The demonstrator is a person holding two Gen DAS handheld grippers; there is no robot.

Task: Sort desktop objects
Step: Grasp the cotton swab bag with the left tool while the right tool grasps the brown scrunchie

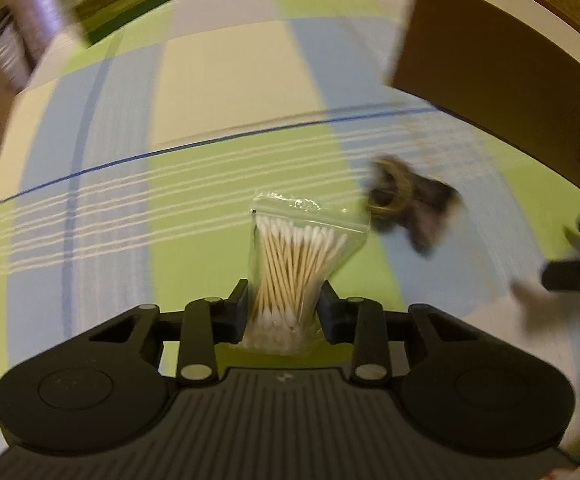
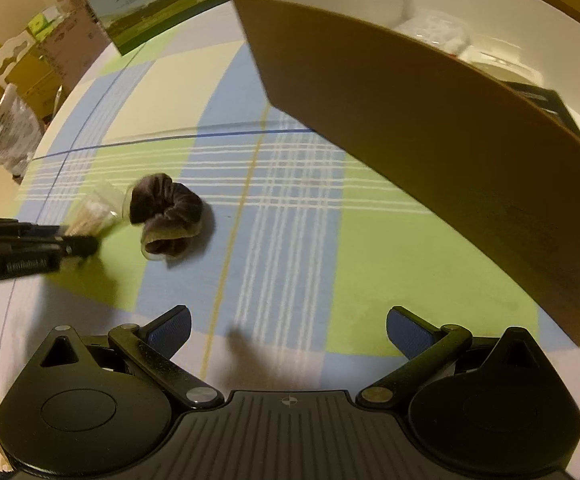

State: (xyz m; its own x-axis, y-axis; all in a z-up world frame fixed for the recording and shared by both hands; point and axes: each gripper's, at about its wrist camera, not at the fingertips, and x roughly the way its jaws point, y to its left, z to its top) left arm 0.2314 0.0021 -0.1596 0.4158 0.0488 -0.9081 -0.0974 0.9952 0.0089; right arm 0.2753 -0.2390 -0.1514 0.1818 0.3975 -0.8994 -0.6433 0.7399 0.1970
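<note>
Swabs in a clear zip bag, pinched near the btm end by the left gripper: light, crinkly film, slippery, so squeeze the stick bundle, not loose plastic. Bag sits just off the plaid cloth, w/ the box at 1 o'clock. Right gripper is spread wide, empty. Dark scrunchie at its 10 o'clock (soft, squashy; grab across the ring).
</note>
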